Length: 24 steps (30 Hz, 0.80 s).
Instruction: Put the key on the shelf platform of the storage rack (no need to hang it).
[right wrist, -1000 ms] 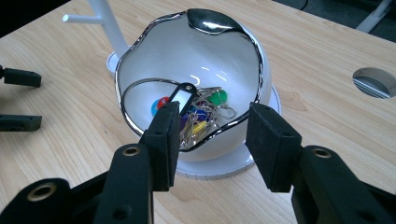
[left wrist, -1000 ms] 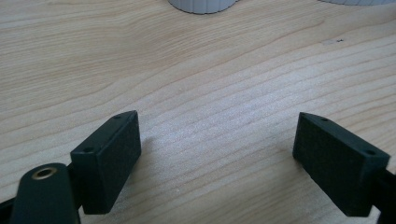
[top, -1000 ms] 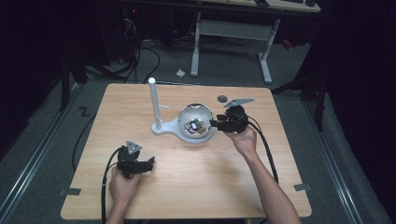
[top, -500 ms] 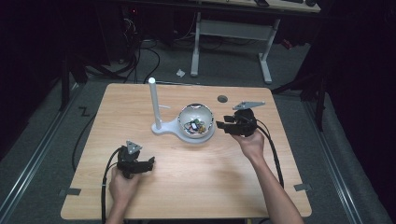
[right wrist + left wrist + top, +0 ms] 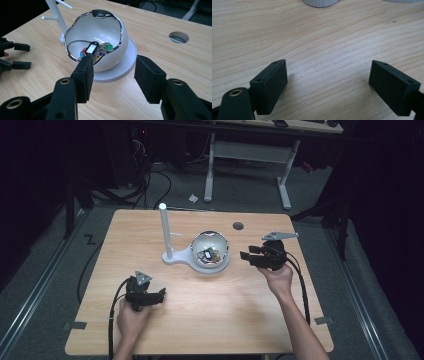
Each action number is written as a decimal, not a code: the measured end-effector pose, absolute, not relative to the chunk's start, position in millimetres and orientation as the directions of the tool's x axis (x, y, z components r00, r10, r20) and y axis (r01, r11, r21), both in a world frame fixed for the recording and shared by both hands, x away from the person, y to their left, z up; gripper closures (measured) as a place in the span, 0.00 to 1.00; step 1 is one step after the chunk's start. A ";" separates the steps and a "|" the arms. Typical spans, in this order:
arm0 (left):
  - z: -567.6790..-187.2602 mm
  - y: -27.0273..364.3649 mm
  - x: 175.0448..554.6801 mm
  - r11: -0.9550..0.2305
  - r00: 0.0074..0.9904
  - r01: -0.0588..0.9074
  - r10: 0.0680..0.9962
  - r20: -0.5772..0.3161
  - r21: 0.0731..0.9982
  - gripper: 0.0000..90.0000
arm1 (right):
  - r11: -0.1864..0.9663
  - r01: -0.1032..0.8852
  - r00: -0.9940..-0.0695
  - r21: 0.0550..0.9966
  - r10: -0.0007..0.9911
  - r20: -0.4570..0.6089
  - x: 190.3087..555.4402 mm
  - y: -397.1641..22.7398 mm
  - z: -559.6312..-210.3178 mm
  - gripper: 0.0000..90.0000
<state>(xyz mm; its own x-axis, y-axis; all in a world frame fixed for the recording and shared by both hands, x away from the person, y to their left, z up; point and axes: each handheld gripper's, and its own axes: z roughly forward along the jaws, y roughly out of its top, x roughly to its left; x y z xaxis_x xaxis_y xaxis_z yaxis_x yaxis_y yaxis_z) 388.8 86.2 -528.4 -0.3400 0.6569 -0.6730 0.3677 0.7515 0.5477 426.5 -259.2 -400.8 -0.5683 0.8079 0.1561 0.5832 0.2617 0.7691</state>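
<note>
Both jaws spread, empty: right gripper [image 5: 246,255] at 3 o'clock of white bowl [image 5: 110,27], key tags [image 5: 91,47] inside half-hidden by rim; left gripper [image 5: 161,295] at 7 o'clock over bare table [image 5: 324,45].

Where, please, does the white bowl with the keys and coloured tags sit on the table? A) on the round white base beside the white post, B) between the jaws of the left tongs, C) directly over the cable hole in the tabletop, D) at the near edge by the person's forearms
A: the bowl rests on the round white base of the white post, apart from the cable hole and both tongs.
</note>
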 end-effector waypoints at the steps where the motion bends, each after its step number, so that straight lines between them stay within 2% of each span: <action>1: -528.4 86.2 388.8 0.752 -0.340 0.368 0.657 -0.673 0.548 0.17 | 0.262 0.583 -0.568 0.769 0.808 0.156 426.5 -259.2 -400.8 0.56; 12: -528.5 86.3 388.7 0.750 -0.337 0.370 0.658 -0.673 0.548 0.17 | 0.253 0.567 -0.548 0.784 0.827 0.129 410.5 -268.3 -396.5 0.58; 24: -528.5 86.2 388.7 0.752 -0.339 0.369 0.657 -0.674 0.547 0.17 | 0.241 0.551 -0.535 0.799 0.837 0.116 390.8 -278.4 -392.8 0.56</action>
